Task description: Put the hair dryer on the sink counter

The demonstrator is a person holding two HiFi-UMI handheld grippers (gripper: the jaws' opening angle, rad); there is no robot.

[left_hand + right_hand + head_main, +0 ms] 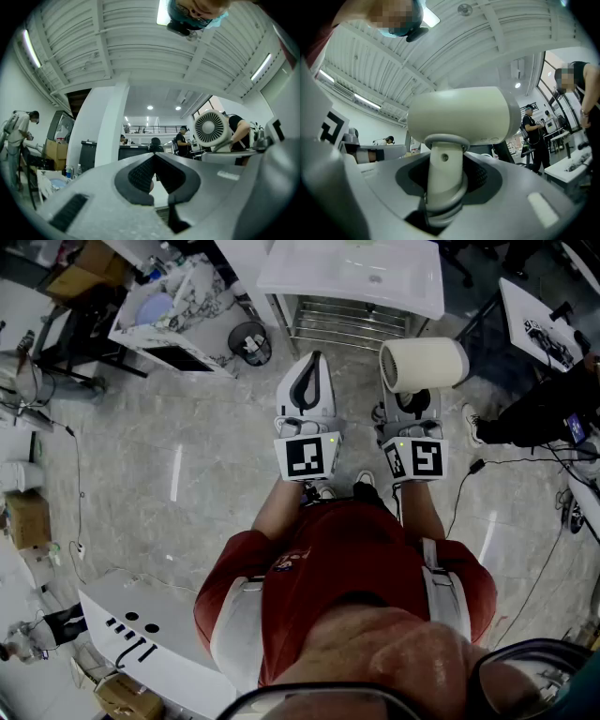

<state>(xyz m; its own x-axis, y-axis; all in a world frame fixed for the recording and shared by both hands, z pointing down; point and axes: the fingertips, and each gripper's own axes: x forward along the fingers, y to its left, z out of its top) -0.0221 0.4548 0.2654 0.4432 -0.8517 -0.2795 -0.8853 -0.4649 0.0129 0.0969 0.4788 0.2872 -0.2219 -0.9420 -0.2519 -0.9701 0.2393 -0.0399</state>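
The right gripper [410, 407] is holding the cream hair dryer [422, 365] in the air by its stiff, smooth handle [445, 173], with the sink counter [352, 273] lying at twelve o'clock. The dryer is probably feeling light but top-heavy. The left gripper [311, 367] is showing its jaws together, empty.

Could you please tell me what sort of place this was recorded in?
Probably a large lab or workshop hall, not a home bathroom: the sink counter stands alone on an open floor, cables trail across it, and a high ribbed ceiling spans overhead.
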